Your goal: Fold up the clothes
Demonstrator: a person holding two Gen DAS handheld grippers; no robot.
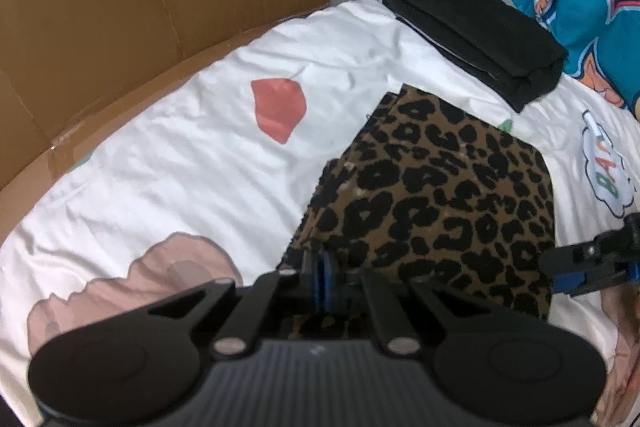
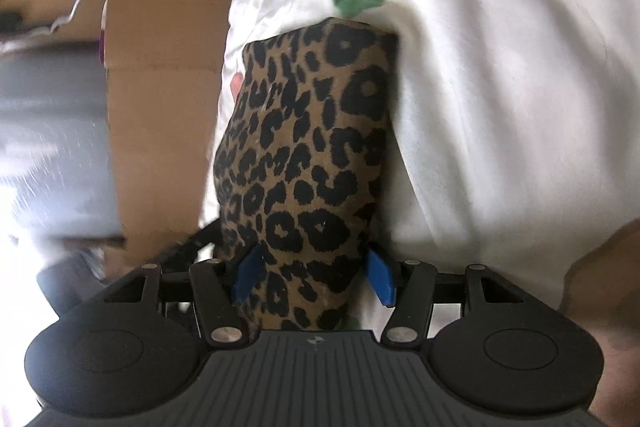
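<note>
White printed bedsheet [image 1: 192,155]: left gripper [image 1: 320,283] clamped on leopard-print garment [image 1: 440,195] edge; right gripper [image 2: 314,273] jaws apart astride it, so close yours before lifting.

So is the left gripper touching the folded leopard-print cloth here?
Touching. The left wrist view shows the left gripper with its blue pads pressed together on the near corner of the leopard-print cloth, fabric bunching up around them.

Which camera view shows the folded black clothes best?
The left wrist view. There the folded black clothes lie in full on the white sheet, behind the leopard cloth, with edges and layers clear. The right wrist view shows at most a dark blurred strip at its top edge, too unclear to identify.
</note>
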